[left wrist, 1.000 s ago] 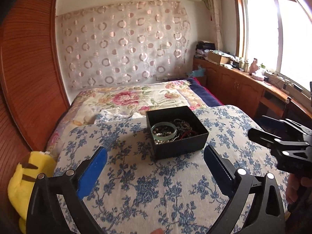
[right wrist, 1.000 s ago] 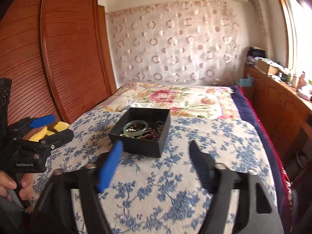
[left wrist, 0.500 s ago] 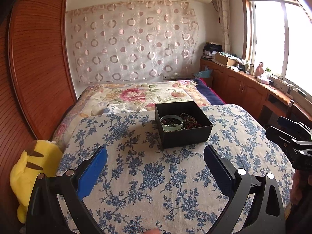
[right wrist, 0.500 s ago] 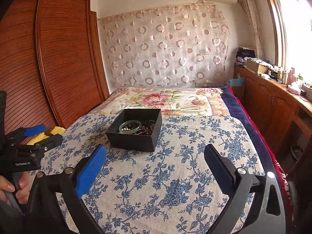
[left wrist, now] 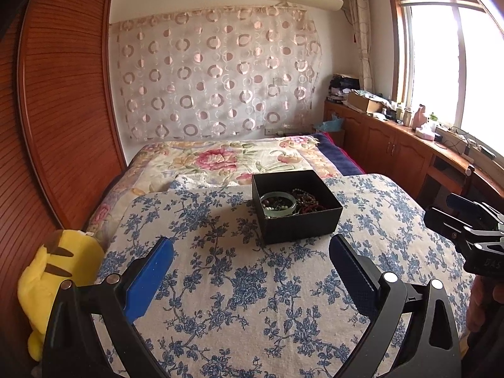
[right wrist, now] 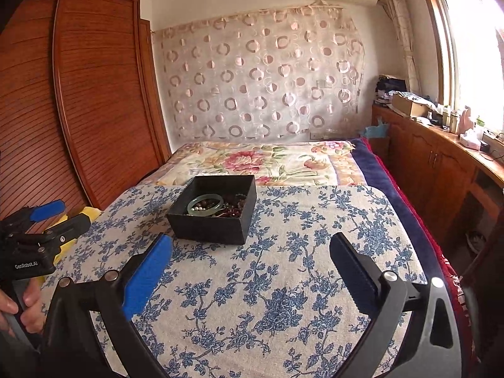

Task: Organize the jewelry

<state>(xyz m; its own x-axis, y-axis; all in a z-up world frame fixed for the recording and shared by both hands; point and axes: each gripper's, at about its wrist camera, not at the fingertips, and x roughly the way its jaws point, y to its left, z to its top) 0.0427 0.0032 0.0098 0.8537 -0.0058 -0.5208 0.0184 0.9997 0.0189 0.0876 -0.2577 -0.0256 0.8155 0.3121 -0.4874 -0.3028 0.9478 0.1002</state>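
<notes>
- The black box [left wrist: 296, 208] sat on the blue-flowered cloth [left wrist: 245, 299] spread over the bed, open at the top, toward the cloth's far edge.
- Inside the box lay a pale green bangle [left wrist: 278, 203] on the left side, with dark beads [left wrist: 307, 201] heaped to its right; small beads also lay within the bangle's ring.
- The left claw [left wrist: 250, 271] hung released over the cloth, its jaws spread wide with nothing between them, just short of the box's near wall.
- The right claw [right wrist: 250, 271] was likewise released, jaws at full spread and empty; the box [right wrist: 214, 209] stood ahead of it and a little to the left.
- In the right wrist view the left claw [right wrist: 53, 214] showed at the left edge, with a hand [right wrist: 22, 308] on its handle.
- In the left wrist view the right claw [left wrist: 453, 211] showed at the right edge, apart from the box.
- A yellow plush toy [left wrist: 53, 283] lay at the bed's left side, against the wooden wardrobe [left wrist: 63, 110].
- Beyond the cloth the floral quilt [left wrist: 226, 157] covered the far part of the bed.
</notes>
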